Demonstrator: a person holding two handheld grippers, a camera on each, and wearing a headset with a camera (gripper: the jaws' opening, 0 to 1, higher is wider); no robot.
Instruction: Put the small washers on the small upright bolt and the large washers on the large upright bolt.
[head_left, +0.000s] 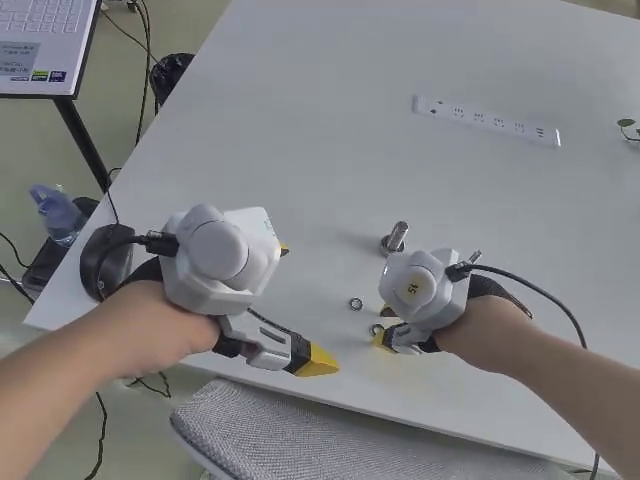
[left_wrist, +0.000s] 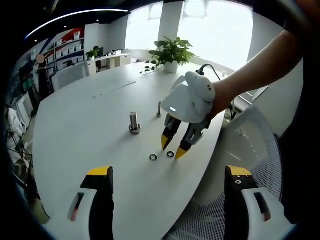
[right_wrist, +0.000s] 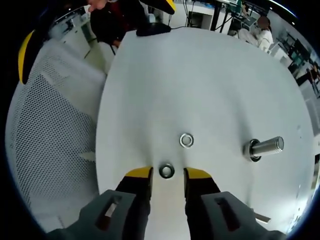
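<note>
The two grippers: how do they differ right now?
The left gripper has its jaws wide apart; the right gripper has them much closer together. The left gripper holds nothing between its jaws, while the right gripper's tips flank a washer lying on the table. Both have yellow tips and white bodies.

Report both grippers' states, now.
Left gripper: open, holding nothing.
Right gripper: open, tips either side of a washer, not clamped on it.
</note>
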